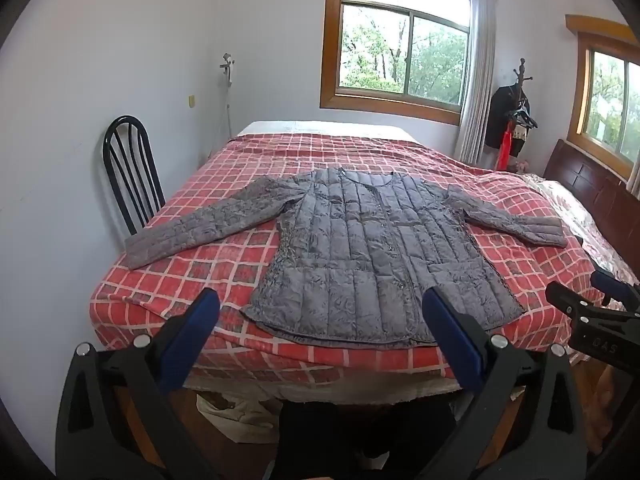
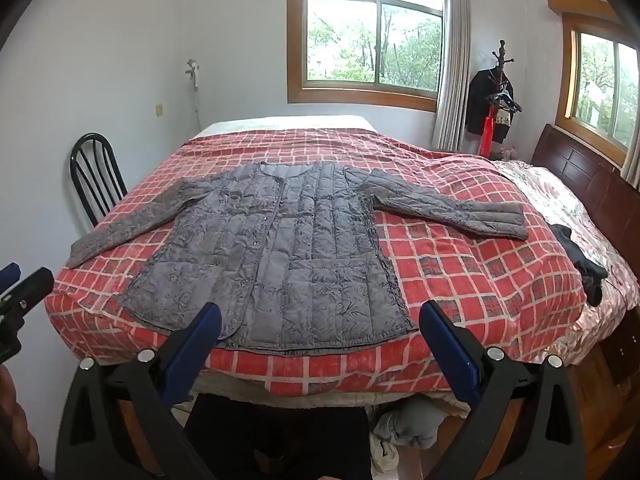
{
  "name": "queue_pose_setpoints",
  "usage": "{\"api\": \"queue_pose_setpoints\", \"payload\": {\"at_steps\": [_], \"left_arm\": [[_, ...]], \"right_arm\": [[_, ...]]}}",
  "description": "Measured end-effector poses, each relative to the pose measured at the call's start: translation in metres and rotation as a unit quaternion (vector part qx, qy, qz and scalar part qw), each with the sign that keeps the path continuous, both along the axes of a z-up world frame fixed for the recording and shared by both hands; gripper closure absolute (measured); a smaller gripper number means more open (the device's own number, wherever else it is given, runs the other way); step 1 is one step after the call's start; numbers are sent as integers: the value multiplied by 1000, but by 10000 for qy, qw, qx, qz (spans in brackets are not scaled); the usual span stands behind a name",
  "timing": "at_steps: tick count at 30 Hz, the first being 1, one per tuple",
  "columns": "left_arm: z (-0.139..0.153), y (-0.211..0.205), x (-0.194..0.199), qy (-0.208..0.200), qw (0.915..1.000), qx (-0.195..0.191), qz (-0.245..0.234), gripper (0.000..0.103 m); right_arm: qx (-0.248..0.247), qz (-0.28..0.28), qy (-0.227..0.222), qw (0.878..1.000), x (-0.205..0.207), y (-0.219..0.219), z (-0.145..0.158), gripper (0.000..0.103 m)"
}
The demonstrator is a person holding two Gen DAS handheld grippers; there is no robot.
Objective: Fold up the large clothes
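The jacket (image 1: 372,252) is lying flat and face up on the bed (image 1: 168,280), buttoned, both sleeves spread wide; no fold is showing yet, so by my reading the whole task is still waiting to be done. Its long axis is running from the hem at the near bed edge to the collar pointing away toward the window (image 1: 400,40). The left gripper (image 1: 320,332) and right gripper (image 2: 320,336) are hovering short of the hem, jaws gaping wide, holding nothing.
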State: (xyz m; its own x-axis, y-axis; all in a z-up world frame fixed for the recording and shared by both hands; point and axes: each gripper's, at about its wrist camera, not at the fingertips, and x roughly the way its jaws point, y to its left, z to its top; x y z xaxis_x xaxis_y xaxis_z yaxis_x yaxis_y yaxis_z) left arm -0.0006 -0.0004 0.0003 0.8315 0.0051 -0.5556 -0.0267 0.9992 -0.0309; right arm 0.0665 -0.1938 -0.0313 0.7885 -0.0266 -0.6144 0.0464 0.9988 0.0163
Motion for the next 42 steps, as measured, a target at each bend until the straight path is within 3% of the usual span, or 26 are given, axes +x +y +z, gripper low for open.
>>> {"api": "queue_pose_setpoints", "payload": {"at_steps": [42], "left_arm": [[-7,0,7,141,9999,-16,6,3]], "right_arm": [[-24,-57,-16,10000,7,-6,2,4]]}}
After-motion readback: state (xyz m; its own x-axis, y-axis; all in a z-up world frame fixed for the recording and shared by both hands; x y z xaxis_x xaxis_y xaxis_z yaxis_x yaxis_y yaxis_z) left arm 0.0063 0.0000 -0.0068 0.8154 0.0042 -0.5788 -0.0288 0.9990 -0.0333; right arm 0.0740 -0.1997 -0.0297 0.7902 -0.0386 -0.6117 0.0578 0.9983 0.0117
